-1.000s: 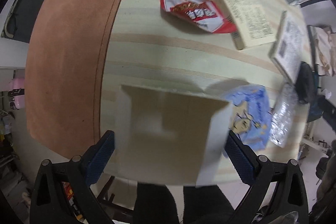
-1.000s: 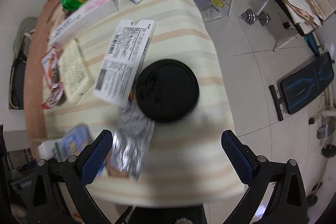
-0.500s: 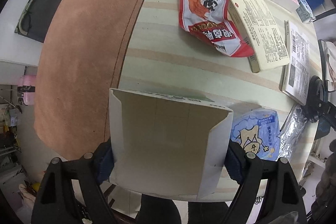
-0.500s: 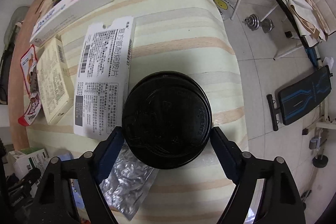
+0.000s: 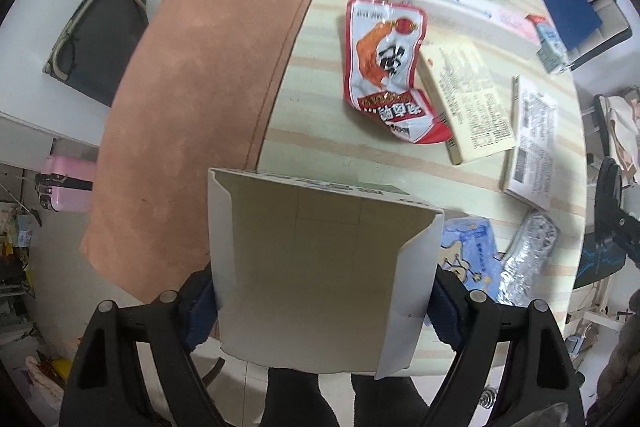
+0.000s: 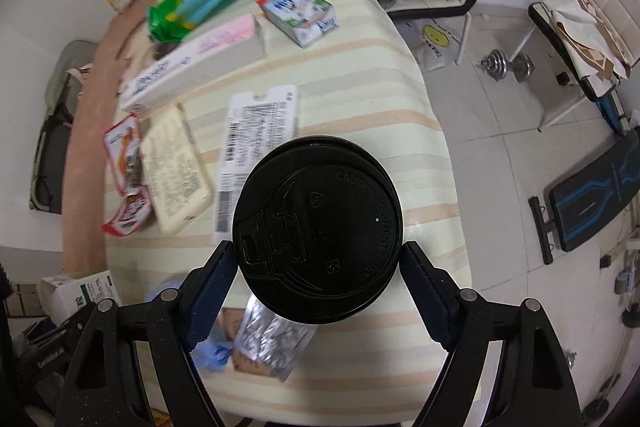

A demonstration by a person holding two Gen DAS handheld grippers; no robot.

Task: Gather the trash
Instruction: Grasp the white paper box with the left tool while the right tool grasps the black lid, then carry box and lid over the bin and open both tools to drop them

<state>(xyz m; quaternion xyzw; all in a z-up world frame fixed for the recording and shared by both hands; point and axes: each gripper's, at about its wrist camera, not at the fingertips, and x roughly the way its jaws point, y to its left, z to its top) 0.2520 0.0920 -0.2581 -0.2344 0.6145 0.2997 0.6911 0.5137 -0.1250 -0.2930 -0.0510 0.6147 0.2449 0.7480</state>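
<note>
Two pieces of trash are now in hand where a second ago neither was gripped. On the left, the left gripper (image 5: 322,307) has drawn its jaws in from their widest setting and they now press on both side walls of the open white carton (image 5: 320,279), whose empty cardboard inside faces the camera; the carton has come up off the striped counter (image 5: 332,151) and hangs above its near edge, with the brown cloth (image 5: 192,115) to its left. Left behind on the counter are the red snack wrapper (image 5: 386,75), the cream box (image 5: 466,103) beside it, the printed flat card (image 5: 534,143), the blue packet (image 5: 472,259) and the foil wrapper (image 5: 528,255). On the right, the right gripper (image 6: 318,277) has likewise narrowed from wide open, and its jaws now clamp the rim of the black cup lid (image 6: 318,227) on both sides; whether a cup hangs beneath the lid cannot be told. The lid appears only slightly raised, over the counter's near right part. Judged from this, both pickups are done, and the carrying away to a bin, which is in neither view, is next.
</note>
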